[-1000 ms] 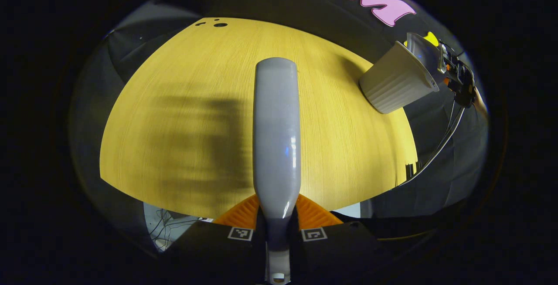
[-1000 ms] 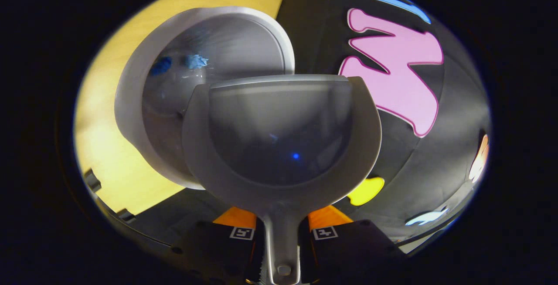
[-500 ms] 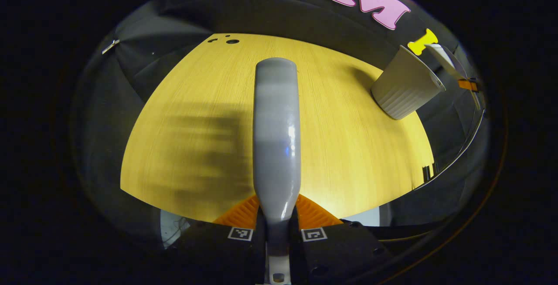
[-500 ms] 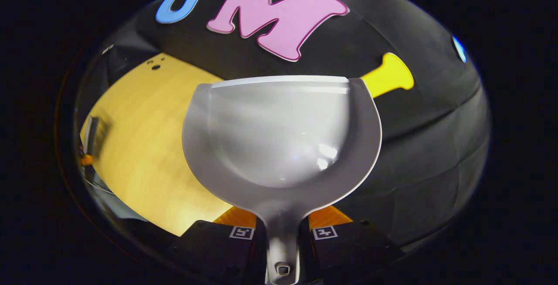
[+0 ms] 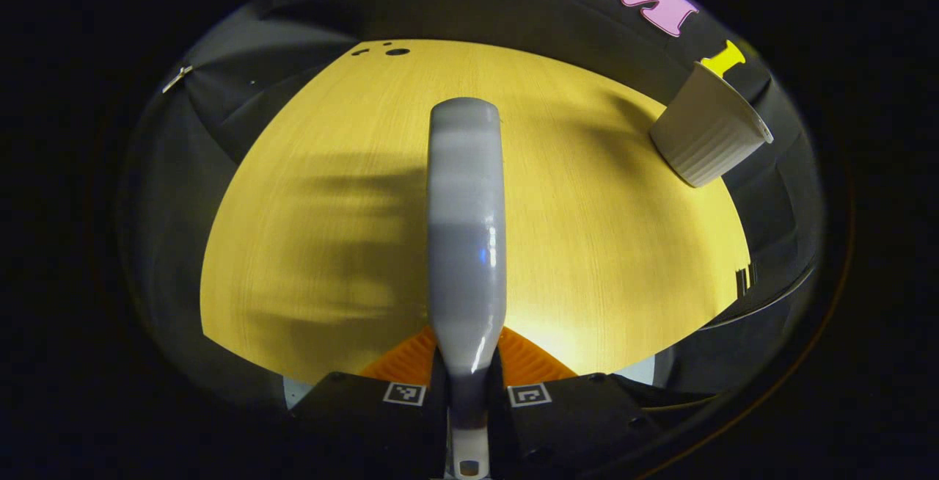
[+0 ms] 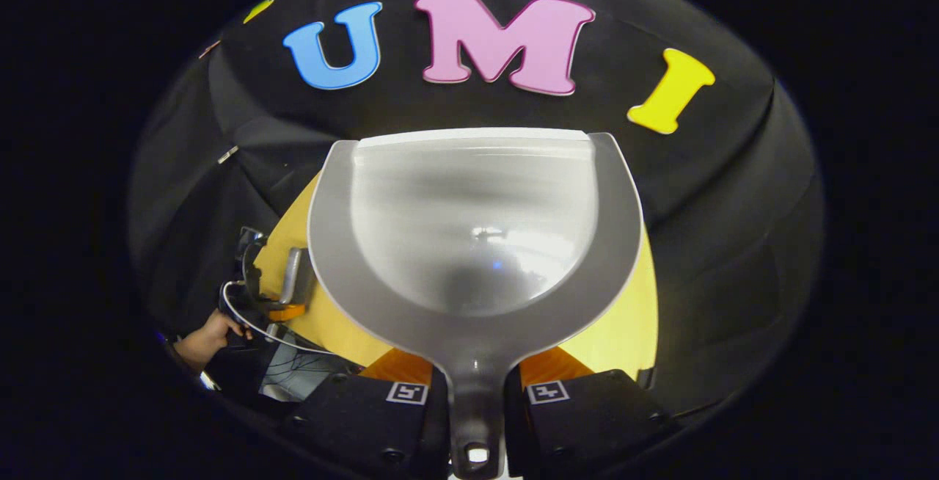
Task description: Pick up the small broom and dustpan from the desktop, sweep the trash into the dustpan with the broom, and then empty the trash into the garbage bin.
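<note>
In the left gripper view my left gripper (image 5: 466,354) is shut on the handle of the grey small broom (image 5: 466,223), which points forward over the yellow wooden desktop (image 5: 587,245). The white ribbed garbage bin (image 5: 706,139) stands at the desktop's far right edge. In the right gripper view my right gripper (image 6: 475,377) is shut on the handle of the grey dustpan (image 6: 473,230). The pan is held above the desktop (image 6: 631,318) and its scoop looks empty. Far off at the left, a hand (image 6: 209,329) holds the left gripper with the broom (image 6: 292,282).
Small dark holes (image 5: 397,51) sit in the desktop's far left corner. Cables (image 6: 257,326) hang by the hand at the desk's near edge. The black cloth wall closes off the back and sides.
The dustpan swung away from the bin's mouth and now sits level facing the back wall. The bin has left the right gripper view. The left gripper and broom shifted only slightly.
</note>
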